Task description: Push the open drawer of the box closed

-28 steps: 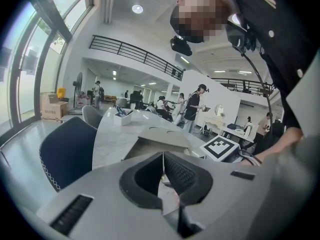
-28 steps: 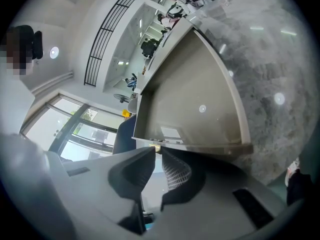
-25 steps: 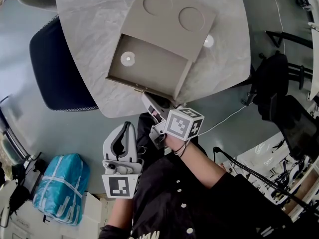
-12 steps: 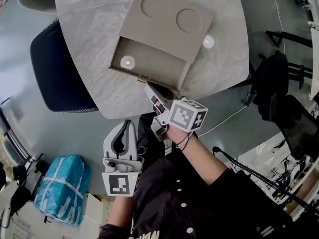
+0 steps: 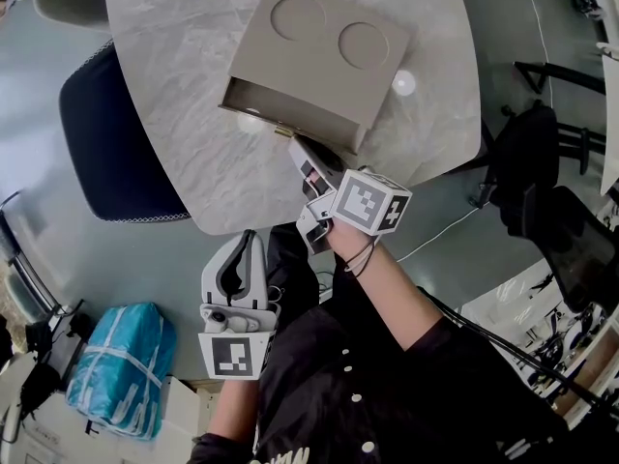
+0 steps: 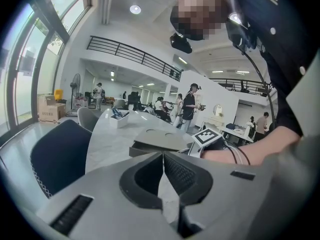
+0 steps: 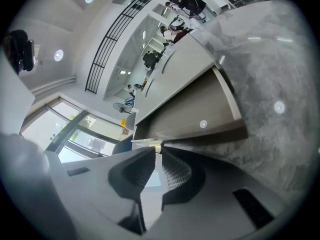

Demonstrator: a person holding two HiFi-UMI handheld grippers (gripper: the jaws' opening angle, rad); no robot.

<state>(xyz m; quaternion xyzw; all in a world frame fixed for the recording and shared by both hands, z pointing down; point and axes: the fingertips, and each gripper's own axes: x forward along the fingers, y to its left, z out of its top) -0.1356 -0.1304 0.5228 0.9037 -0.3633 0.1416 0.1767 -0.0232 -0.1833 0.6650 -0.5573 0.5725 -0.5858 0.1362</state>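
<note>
A taupe box (image 5: 319, 42) with two round recesses in its lid lies on the marble table (image 5: 184, 95). Its drawer (image 5: 290, 114) sticks out only a little on the near side. My right gripper (image 5: 298, 145) is shut, with its tips against the drawer front beside a small tab. The right gripper view shows the same gripper (image 7: 157, 151) at the drawer's edge, and a small white disc (image 7: 203, 124) inside the drawer (image 7: 200, 109). My left gripper (image 5: 250, 240) hangs shut and empty below the table edge. From the left gripper (image 6: 163, 155), the box (image 6: 157, 140) lies ahead.
A dark blue chair (image 5: 106, 133) stands at the table's left edge. A small white disc (image 5: 403, 83) lies on the table right of the box. On the floor at lower left is a blue bag (image 5: 121, 365). A white tray (image 6: 119, 119) sits farther along the table.
The drawer has slid from wide open to nearly shut. My right gripper moved forward with it, tips on the drawer front. The left gripper stayed where it was.
</note>
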